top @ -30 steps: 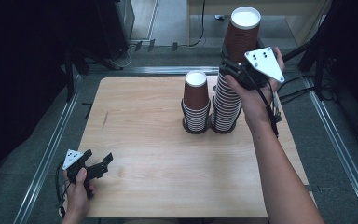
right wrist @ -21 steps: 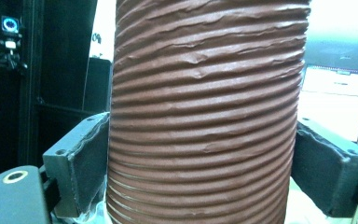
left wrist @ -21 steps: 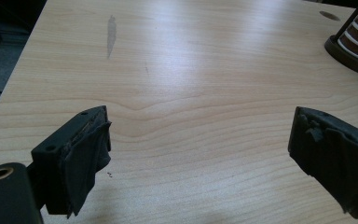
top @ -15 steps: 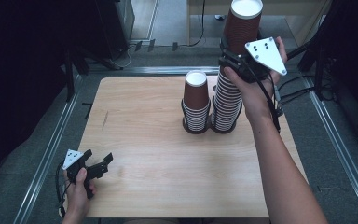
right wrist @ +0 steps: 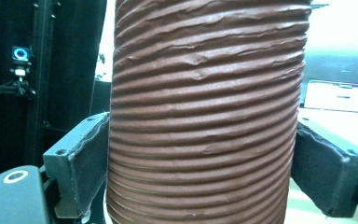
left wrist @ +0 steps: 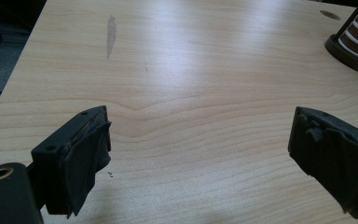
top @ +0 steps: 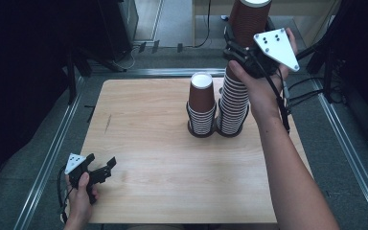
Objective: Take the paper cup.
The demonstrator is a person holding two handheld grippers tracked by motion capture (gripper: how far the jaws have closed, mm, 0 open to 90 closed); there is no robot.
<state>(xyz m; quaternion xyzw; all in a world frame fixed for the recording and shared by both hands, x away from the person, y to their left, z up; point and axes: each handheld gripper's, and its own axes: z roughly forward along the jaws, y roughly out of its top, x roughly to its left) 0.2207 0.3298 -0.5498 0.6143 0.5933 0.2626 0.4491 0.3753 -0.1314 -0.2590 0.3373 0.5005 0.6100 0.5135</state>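
Right gripper view shows the right gripper [right wrist: 203, 175] clamped on 1 ribbed brown cup [right wrist: 207, 112] above the taller stack [top: 234, 103]; nested cups may cling and topple it, while the left gripper [left wrist: 200, 154] idles open.

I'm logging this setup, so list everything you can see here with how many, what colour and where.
Table: one, light wood, centre of the high view, set in a metal frame.
Short cup stack: one, brown cups with white rims, standing at the table's far middle.
Tall cup stack: one, brown and white, standing just right of the short stack.
Lifted cup: one, ribbed brown, raised above the tall stack.
Dark streak: one, grey, on the table's left part.
Cables: several, black, on the floor right of the table.
Left claw: one, black, open, at the table's near left corner.
Right claw: one, black, shut on the lifted cup.
Forearms: two, entering from the bottom.
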